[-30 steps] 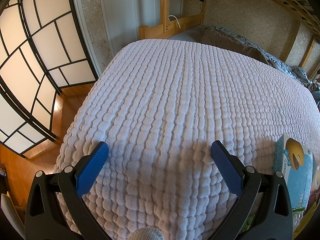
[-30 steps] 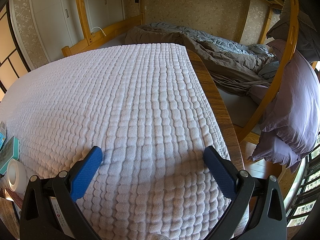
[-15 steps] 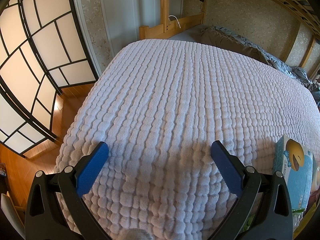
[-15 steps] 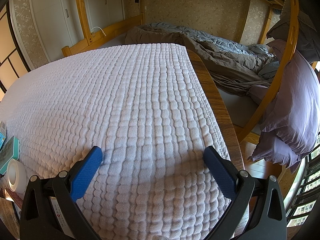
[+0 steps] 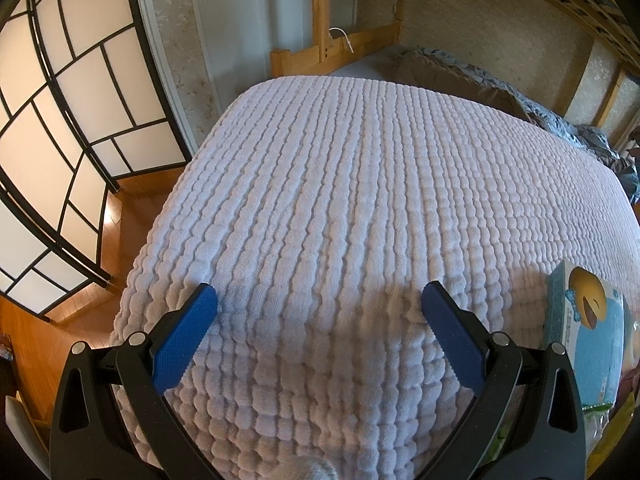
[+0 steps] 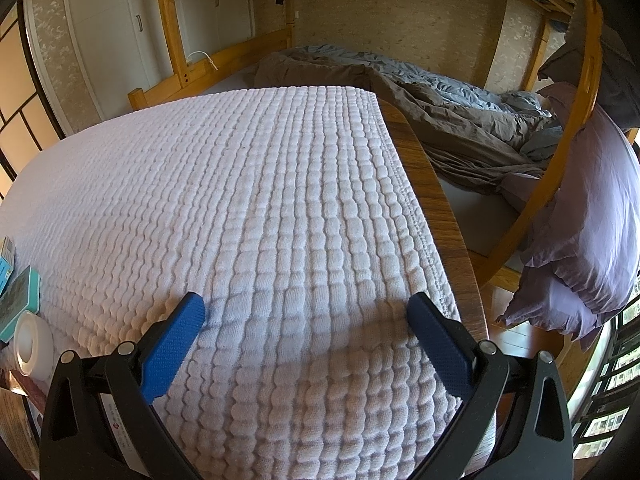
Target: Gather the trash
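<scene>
A white textured cloth [image 5: 360, 200] covers the table in both views; it also shows in the right wrist view [image 6: 260, 200]. My left gripper [image 5: 318, 308] is open and empty just above the cloth. A light blue box with a yellow smiley face [image 5: 588, 340] lies at its right. My right gripper [image 6: 306, 308] is open and empty above the cloth. At its left edge lie a teal packet [image 6: 22, 304] and a white tape roll [image 6: 32, 346]. A small grey rounded thing [image 5: 316, 472] pokes in at the bottom of the left wrist view.
The wooden table edge [image 6: 440, 208] runs along the cloth's right side. A bunk bed with grey-brown bedding [image 6: 440, 92] stands behind, and a purple pillow [image 6: 592, 220] hangs at right. Paper sliding screens [image 5: 60, 120] and wooden floor [image 5: 132, 208] lie to the left.
</scene>
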The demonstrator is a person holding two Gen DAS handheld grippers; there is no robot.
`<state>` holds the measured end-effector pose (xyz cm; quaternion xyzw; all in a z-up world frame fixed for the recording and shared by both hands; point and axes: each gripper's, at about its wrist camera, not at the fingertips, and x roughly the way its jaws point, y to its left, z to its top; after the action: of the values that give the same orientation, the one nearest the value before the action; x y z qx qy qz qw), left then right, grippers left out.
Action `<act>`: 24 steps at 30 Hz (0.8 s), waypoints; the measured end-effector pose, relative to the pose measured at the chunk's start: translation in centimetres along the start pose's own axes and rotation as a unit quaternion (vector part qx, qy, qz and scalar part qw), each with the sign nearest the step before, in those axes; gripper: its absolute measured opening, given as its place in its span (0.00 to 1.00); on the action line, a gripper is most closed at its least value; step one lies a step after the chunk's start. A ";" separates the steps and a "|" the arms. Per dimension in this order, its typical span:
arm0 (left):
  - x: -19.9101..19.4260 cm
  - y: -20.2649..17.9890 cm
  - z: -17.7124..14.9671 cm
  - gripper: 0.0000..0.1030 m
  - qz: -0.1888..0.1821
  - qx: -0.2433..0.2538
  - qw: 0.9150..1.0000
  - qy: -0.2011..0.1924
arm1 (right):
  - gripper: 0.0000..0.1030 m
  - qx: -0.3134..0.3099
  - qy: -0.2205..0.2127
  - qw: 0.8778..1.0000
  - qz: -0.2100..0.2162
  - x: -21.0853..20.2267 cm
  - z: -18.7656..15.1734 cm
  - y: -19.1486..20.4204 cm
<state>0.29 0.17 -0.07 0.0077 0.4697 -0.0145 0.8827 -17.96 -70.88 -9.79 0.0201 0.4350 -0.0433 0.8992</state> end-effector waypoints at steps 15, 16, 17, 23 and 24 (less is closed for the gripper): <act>-0.1 0.1 0.0 0.99 -0.001 0.003 1.000 0.001 | 0.95 -0.001 -0.001 1.000 -0.001 0.3 0.0 0.1; -0.2 0.0 0.0 0.99 0.000 0.004 1.000 0.000 | 0.93 -0.002 -0.002 1.000 -0.002 0.2 0.1 0.1; -0.3 0.1 0.1 0.99 0.001 0.003 1.000 0.000 | 0.90 -0.004 -0.003 1.000 -0.002 0.1 0.0 0.1; -2.9 0.5 0.0 0.97 -0.009 -0.004 1.000 -0.028 | 0.80 -0.015 -0.025 0.999 -0.020 -2.3 0.1 0.2; -3.7 0.5 -0.1 0.97 -0.014 -0.002 0.999 -0.033 | 0.80 -0.018 -0.032 0.999 -0.018 -2.9 0.0 0.2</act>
<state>-1.86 0.75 2.92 -0.0010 0.4404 -0.0265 0.8974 -19.76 -70.50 -7.49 -0.0053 0.4072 -0.0524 0.9118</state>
